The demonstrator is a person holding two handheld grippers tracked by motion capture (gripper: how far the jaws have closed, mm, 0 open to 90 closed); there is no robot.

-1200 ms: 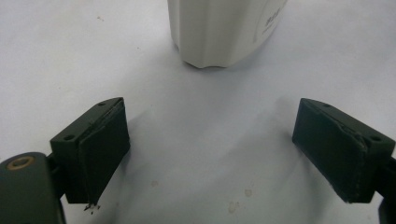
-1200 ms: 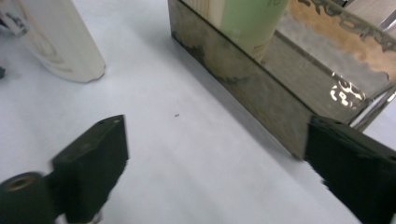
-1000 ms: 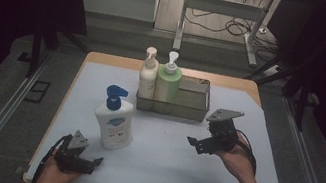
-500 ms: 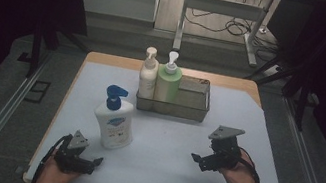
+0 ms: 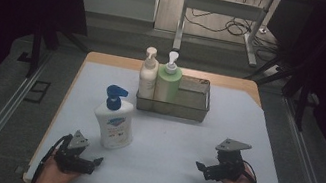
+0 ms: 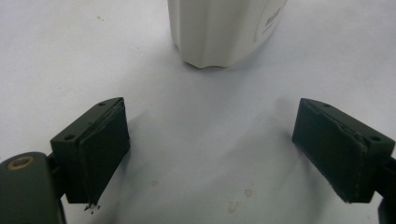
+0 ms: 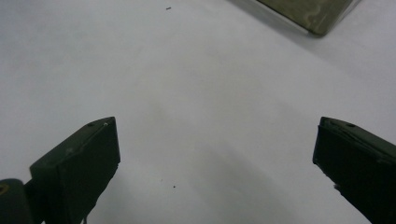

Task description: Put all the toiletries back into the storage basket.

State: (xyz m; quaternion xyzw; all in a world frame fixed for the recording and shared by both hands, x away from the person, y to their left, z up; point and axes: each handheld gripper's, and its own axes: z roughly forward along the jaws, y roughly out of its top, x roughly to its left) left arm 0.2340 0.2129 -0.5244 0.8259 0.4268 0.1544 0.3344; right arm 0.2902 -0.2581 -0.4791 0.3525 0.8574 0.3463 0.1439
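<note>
High view: right gripper [image 5: 212, 170] had pulled back from mid-counter, near the wire basket [image 5: 196, 111], to the near right edge of the counter [image 5: 264, 140] over the last second; jaws spread, empty. Left gripper [image 5: 87, 163] hadn't moved, parked at the near left, jaws released, nothing between them. Read: right hand was retreating with no load, so the remaining bottle looked like the left hand's job, not yet started. White bottle with the blue pump [image 5: 113, 122] stood upright just beyond the left gripper, long axis vertical, pump spout pointing left. Cream bottle [image 5: 148, 73] and green bottle [image 5: 168, 80] stood upright at the left end of the basket, touching or nearly so. Left gripper view: jaws wide apart, bottle base [image 6: 222, 30] dead ahead, centred between them but apart from both. Right gripper view: jaws wide apart over bare counter, basket corner [image 7: 310, 14] at far right, well off.
</note>
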